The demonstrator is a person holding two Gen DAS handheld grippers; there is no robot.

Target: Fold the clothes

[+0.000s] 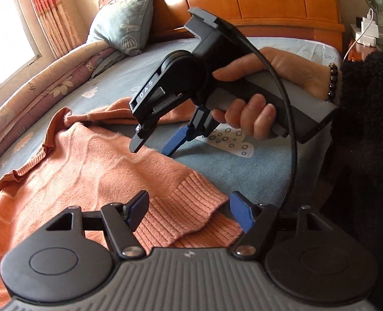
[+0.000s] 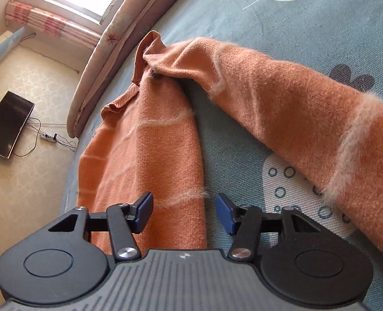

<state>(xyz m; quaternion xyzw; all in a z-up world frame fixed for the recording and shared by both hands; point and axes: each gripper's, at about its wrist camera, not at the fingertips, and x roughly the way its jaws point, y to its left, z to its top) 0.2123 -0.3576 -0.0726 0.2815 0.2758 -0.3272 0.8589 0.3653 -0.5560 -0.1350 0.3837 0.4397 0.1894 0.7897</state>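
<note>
**me:** Orange knit sweater [image 1: 92, 165], fuzzy with paler hairy stripes, spread flat on the bed [image 1: 256, 176]. From the left tongs [image 1: 188, 213] the ribbed hem [image 1: 191, 207] sits right between the jaws, which stand wide with neither pad pressing on it. The right tongs [image 2: 185, 213] are about half open with nothing in them; the body's side edge runs up between them and the sleeve [image 2: 308, 108] stretches away to their right.

**other:** How's it going to behave?

**me:** My guess: light, floppy, stretchy. It'll sag and drag on the sheet rather than slide clean. The fuzz probably gives the pads decent bite, so slipping shouldn't be the worry; bunching is. I'd pinch the hem corner with the left tongs and take the sleeve near its cuff end or the shoulder seam with the right, going for the thicker ribbed spots, not mid-panel.

**other:** Any writing?

**me:** "DAS" in white on the right tongs' arm [image 1: 146, 89] in the left view. The pillow [image 1: 124, 23] beyond them has lettering, too blurry to read. No tag visible on the sweater.
</note>
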